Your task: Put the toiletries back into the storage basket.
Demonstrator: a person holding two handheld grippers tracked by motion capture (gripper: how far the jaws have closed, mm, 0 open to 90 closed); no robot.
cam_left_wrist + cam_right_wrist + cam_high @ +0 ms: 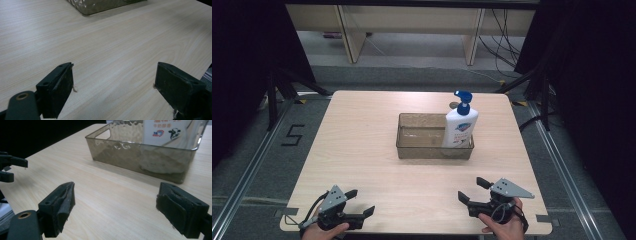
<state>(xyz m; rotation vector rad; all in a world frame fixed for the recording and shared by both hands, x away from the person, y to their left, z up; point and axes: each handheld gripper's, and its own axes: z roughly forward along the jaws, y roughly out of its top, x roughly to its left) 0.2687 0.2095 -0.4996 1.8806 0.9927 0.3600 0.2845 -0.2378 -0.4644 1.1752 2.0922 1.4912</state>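
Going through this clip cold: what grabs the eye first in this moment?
A white pump bottle with a blue top stands upright in the right end of a smoky translucent bin at the middle of the pale wooden table. Near the table's front edge, the left gripper and the right gripper are held with jaws spread wide and nothing between them.

pale matt wood-grain table (362,150); translucent dimpled smoky plastic bin (422,149).
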